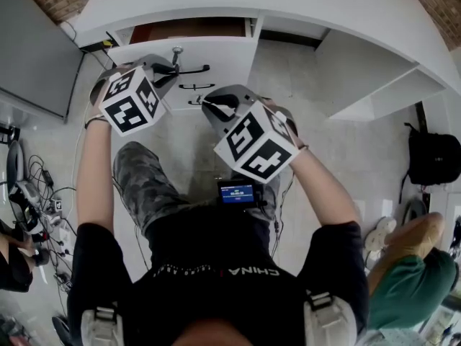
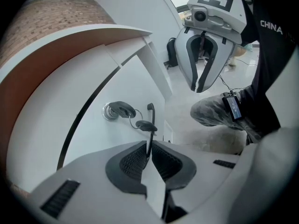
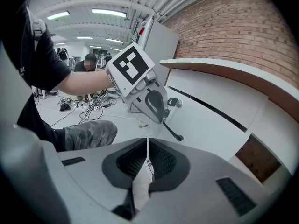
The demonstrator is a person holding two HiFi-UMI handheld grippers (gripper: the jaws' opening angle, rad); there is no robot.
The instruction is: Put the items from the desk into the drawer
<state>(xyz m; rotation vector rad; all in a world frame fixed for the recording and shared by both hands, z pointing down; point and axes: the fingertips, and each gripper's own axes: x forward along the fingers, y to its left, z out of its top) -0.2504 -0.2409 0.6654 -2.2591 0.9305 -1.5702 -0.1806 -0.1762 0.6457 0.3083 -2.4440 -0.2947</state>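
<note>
my left gripper [image 2: 148,157] clamps the thin handle [image 2: 150,120] of the drawer [image 1: 223,55], which is partly open. my right gripper [image 3: 146,161] is closed on nothing. an off-axis pull could slip the handle free. no desk items are in view.

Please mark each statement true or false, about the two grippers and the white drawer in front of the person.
1. The left gripper has its jaws closed on the black drawer handle. True.
2. The right gripper holds an item taken from the desk. False: its jaws are together with nothing between them.
3. A key sits in the lock on the drawer front. True.
4. The drawer front is black with a white handle. False: the front is white and the handle is black.
</note>
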